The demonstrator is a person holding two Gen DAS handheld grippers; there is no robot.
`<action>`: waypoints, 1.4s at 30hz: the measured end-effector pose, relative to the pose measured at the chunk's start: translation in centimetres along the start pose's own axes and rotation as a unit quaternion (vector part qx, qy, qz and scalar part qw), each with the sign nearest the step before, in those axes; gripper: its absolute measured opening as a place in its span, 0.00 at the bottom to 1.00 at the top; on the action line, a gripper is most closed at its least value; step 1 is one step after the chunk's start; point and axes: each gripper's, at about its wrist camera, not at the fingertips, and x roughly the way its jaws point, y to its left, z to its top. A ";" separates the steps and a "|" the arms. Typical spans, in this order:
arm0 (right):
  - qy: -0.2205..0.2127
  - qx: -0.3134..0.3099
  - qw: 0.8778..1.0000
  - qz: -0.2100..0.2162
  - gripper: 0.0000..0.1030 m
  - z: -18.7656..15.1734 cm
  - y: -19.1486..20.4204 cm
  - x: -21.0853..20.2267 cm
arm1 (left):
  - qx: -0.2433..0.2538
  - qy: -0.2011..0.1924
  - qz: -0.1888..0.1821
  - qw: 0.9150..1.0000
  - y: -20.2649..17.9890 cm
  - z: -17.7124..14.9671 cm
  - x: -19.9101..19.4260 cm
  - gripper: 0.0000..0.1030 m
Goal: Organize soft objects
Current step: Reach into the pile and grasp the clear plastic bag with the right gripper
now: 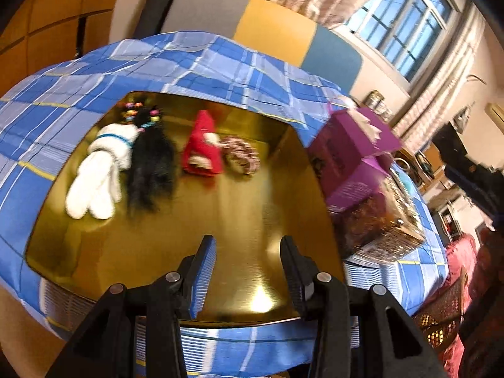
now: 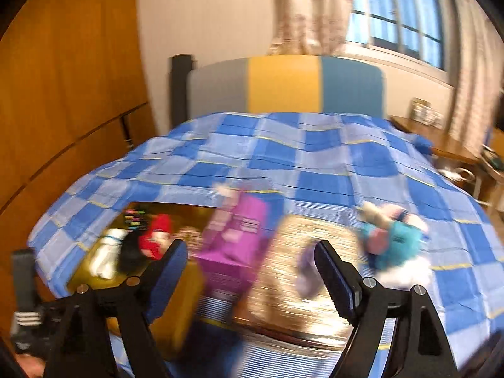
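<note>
Both grippers empty, jaws apart, over the bed.
Left gripper (image 1: 249,245) above gold tray (image 1: 94,242): white glove (image 1: 100,176), black wig (image 1: 152,170), red hat (image 1: 203,152). Right gripper (image 2: 252,261) facing wicker basket (image 2: 283,271); view blurred.

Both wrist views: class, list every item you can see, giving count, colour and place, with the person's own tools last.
Tray: one, gold, on the bed.
Glove: one, white, far left on the tray.
Hairpiece with beads: one, black, right of the glove.
Red soft item: one, red and white, mid-tray.
Scrunchie: one, brownish patterned, right of the red item.
Box: one, purple, right of the tray.
Basket: one, woven tan, right of the box.
Plush toy: one, teal, pink and white, on the bedsheet, right of the basket.
Left gripper: open, empty.
Right gripper: open, empty.
</note>
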 end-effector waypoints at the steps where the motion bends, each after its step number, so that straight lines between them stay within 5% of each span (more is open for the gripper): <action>1: 0.003 0.007 1.000 -0.010 0.81 -0.2 -1.1 -0.1 | 0.006 0.001 -0.004 1.000 -0.6 -0.1 0.1 0.41; 13: 0.094 0.130 0.978 -0.132 0.81 -6.5 -19.1 1.4 | 0.073 0.020 -0.029 0.997 -6.3 -1.9 0.9 0.46; 19: 0.106 0.199 0.964 -0.140 0.80 -6.9 -26.6 2.6 | 0.102 0.037 -0.043 0.993 -9.2 -2.7 1.4 0.46; 25: 0.105 0.205 0.968 -0.103 0.74 -4.8 -29.8 5.7 | 0.123 0.042 -0.063 0.990 -11.7 -2.9 1.2 0.46; 35: 0.153 0.159 0.974 -0.046 0.62 -6.0 -29.2 11.7 | 0.162 0.020 -0.069 0.984 -14.9 -2.7 0.6 0.46; 42: 0.177 0.160 0.970 -0.039 0.40 -6.5 -29.1 13.3 | 0.164 0.021 -0.082 0.983 -16.9 -2.5 0.8 0.46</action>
